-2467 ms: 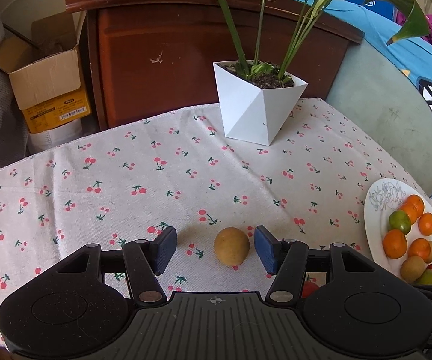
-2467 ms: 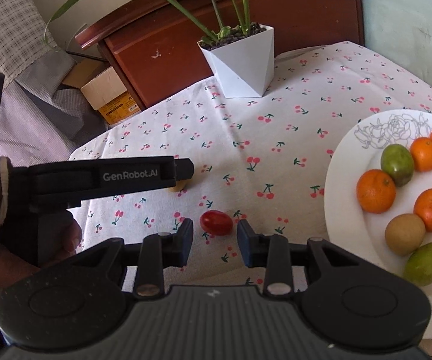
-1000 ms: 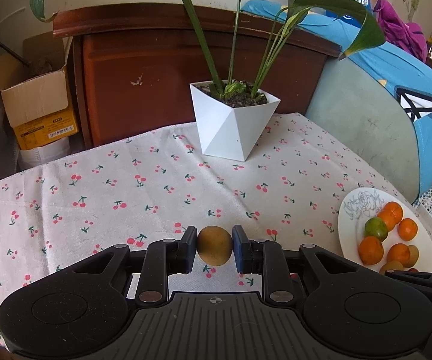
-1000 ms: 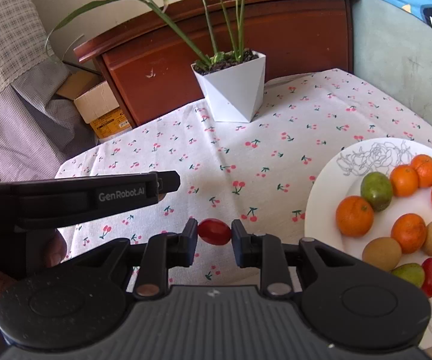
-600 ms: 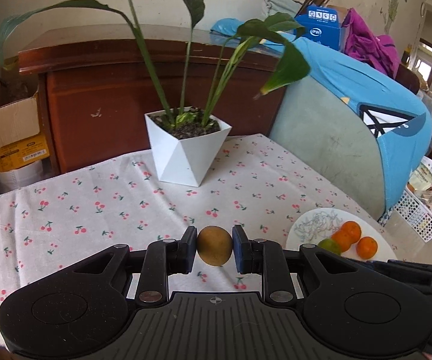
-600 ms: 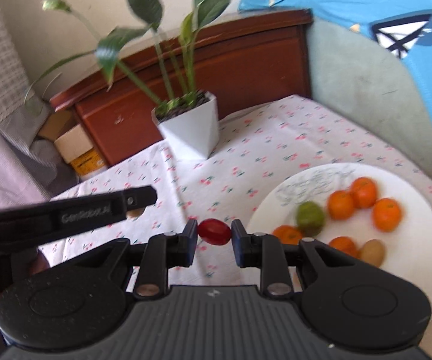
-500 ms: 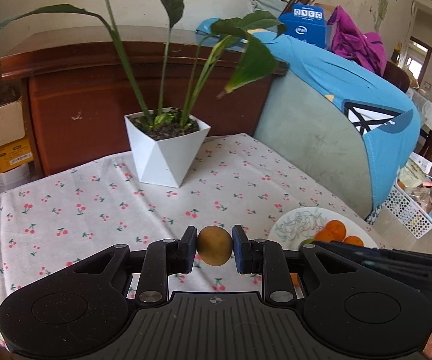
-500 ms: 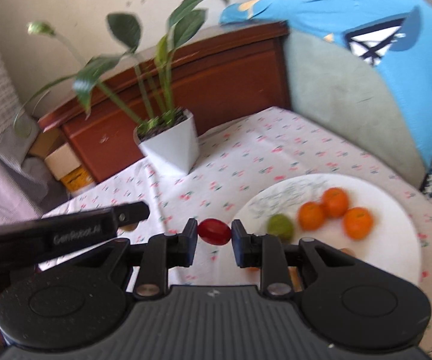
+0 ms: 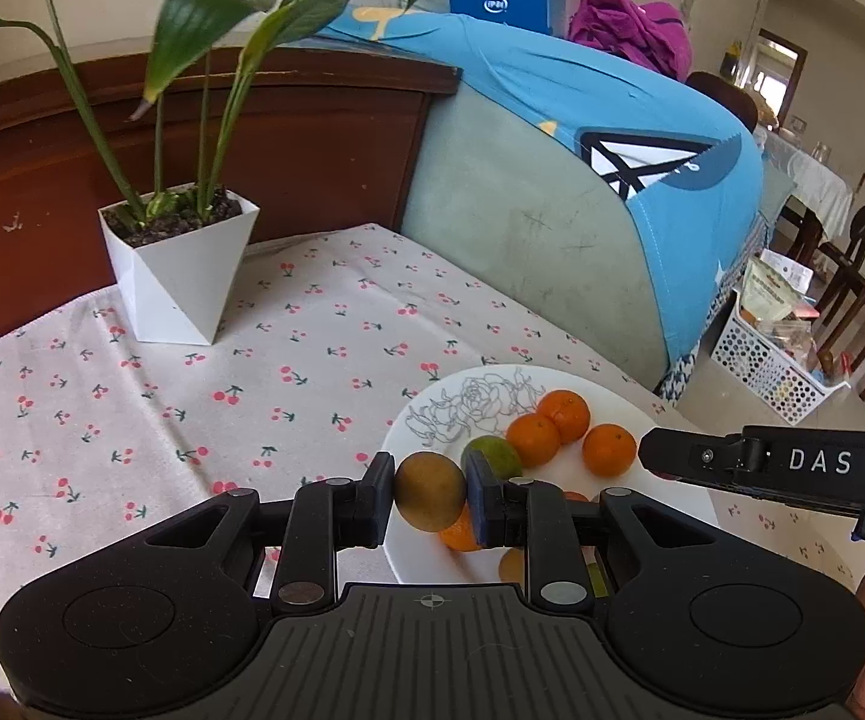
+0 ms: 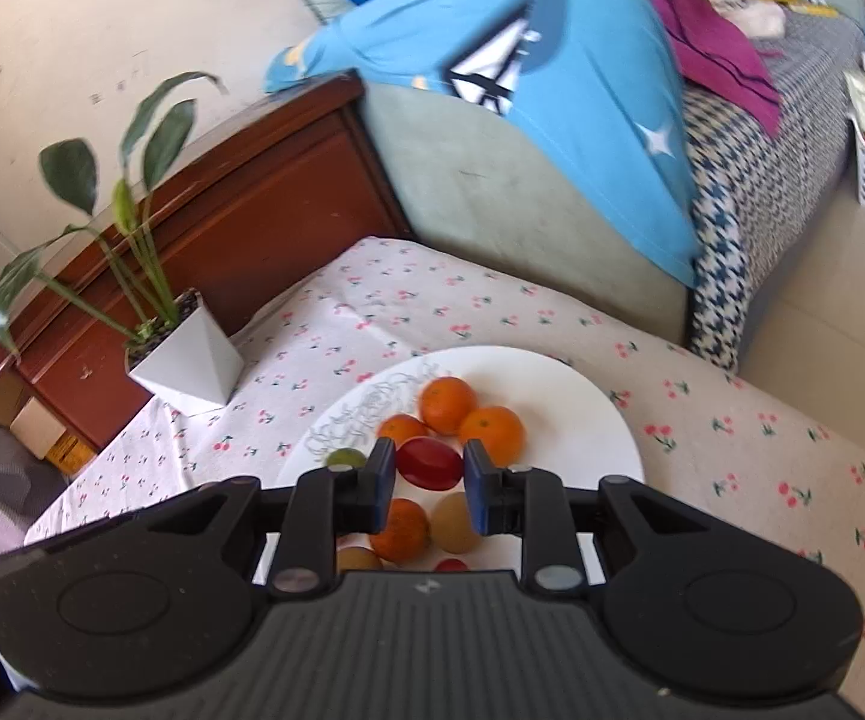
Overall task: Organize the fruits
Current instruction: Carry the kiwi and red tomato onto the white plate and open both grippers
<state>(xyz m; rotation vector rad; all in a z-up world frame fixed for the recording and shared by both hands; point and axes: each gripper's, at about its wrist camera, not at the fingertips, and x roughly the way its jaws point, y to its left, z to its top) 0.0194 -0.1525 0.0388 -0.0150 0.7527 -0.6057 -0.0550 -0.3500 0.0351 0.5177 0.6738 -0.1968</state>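
Observation:
My left gripper (image 9: 431, 498) is shut on a brown round fruit (image 9: 430, 499) and holds it above the left rim of the white plate (image 9: 432, 414). The plate carries several oranges (image 9: 609, 449) and a green fruit (image 9: 495, 455). My right gripper (image 10: 430, 480) is shut on a red tomato (image 10: 429, 464) and holds it above the middle of the plate (image 10: 576, 402), over oranges (image 10: 491, 432) and a brown fruit (image 10: 455, 523). The right gripper's body shows in the left wrist view (image 9: 792, 465).
A white faceted plant pot (image 9: 177, 267) stands at the back of the cherry-print tablecloth (image 9: 132, 420). A wooden cabinet (image 9: 312, 138) and a sofa with blue cloth (image 9: 582, 180) lie behind the table. A white basket (image 9: 774, 360) sits on the floor at right.
Both grippers closed on their fruits, lifted them off the cloth and carried them rightward. They now hang over the plate instead of over the tablecloth.

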